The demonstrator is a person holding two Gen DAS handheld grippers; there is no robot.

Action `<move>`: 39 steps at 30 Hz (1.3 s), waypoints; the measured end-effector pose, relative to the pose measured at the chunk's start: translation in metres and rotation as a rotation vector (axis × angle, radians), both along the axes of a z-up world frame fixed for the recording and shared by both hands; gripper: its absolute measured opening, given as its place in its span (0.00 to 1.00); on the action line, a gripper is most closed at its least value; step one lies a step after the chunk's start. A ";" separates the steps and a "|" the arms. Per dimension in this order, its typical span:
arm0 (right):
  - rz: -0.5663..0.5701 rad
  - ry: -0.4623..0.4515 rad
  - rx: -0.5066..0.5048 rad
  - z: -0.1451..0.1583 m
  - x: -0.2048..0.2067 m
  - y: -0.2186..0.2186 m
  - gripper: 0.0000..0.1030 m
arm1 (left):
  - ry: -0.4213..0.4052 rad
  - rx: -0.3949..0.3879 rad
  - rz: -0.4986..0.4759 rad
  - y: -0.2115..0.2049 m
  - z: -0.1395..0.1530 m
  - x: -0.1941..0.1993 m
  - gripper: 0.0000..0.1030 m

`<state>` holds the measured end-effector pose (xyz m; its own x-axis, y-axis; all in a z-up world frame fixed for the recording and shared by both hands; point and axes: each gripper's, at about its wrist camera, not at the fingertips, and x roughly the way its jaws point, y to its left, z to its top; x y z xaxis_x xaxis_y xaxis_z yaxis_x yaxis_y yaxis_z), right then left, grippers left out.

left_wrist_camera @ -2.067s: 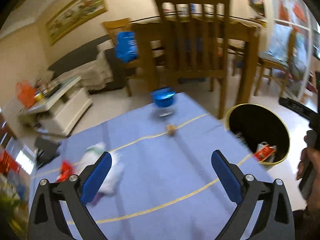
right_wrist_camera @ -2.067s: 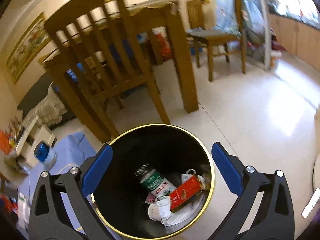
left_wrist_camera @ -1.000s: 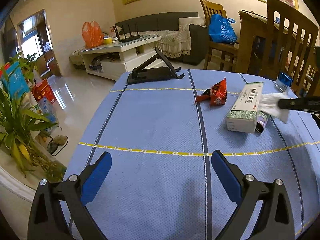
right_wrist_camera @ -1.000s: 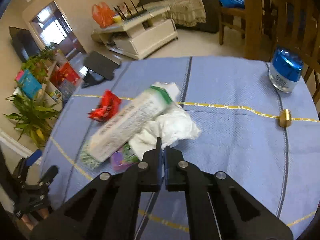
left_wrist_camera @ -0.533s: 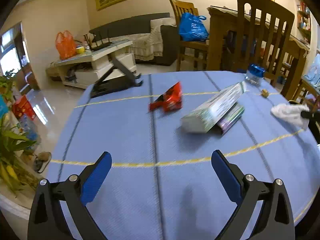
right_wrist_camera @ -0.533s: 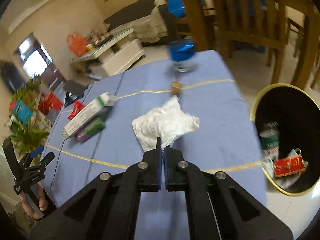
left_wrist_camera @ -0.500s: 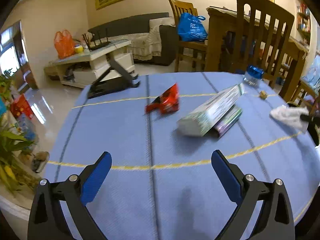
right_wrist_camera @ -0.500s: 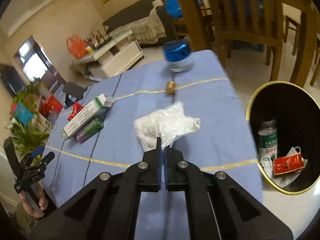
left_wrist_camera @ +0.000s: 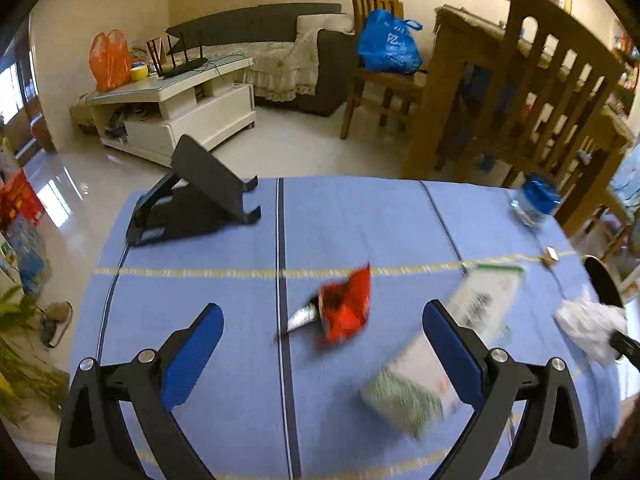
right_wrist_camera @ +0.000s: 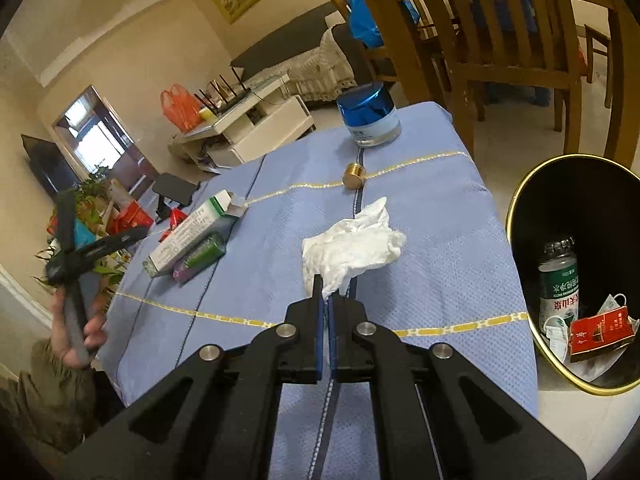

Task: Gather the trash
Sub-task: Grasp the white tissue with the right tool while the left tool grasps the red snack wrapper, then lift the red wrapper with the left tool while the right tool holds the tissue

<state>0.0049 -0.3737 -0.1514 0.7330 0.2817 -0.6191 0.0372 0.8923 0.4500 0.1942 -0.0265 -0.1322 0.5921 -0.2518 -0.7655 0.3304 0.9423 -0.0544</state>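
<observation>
My right tongs (right_wrist_camera: 327,300) are clamped on one corner of a crumpled white tissue (right_wrist_camera: 352,246), which hangs out from the tips over the blue tablecloth (right_wrist_camera: 440,240). At three o'clock from the tissue, off the table's edge, stands the black gold-rimmed bin (right_wrist_camera: 520,200), with a green-labelled bottle (right_wrist_camera: 558,280) and a red packet (right_wrist_camera: 600,334) inside it. At nine o'clock from the tissue lies a white-and-green carton (right_wrist_camera: 192,232), with a small green-and-purple packet (right_wrist_camera: 198,260) just beside it. At twelve o'clock sit a small brass piece (right_wrist_camera: 352,175) and, beyond it, a blue-lidded jar (right_wrist_camera: 368,120). My left tongs (left_wrist_camera: 320,340) stand wide apart, holding nothing, above a red wrapper (left_wrist_camera: 346,308) on the cloth, the blurred carton (left_wrist_camera: 440,348) at three o'clock from it and a black stand (left_wrist_camera: 192,200) at eleven.
</observation>
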 end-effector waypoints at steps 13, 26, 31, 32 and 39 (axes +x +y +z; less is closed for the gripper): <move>0.008 -0.019 -0.024 0.003 0.001 0.003 0.02 | 0.056 0.043 0.129 0.026 -0.023 -0.005 0.29; -0.053 -0.032 -0.043 0.006 -0.009 -0.004 0.02 | -0.120 -0.223 0.055 0.038 0.064 -0.073 0.28; -0.089 -0.059 0.016 0.009 -0.019 -0.019 0.02 | -0.229 -0.131 -0.018 -0.008 0.080 -0.108 0.28; -0.095 -0.061 0.034 0.008 -0.020 -0.023 0.02 | -0.269 -0.104 -0.024 -0.016 0.085 -0.119 0.28; -0.103 -0.070 0.062 0.009 -0.026 -0.031 0.02 | -0.304 -0.056 -0.052 -0.037 0.065 -0.123 0.29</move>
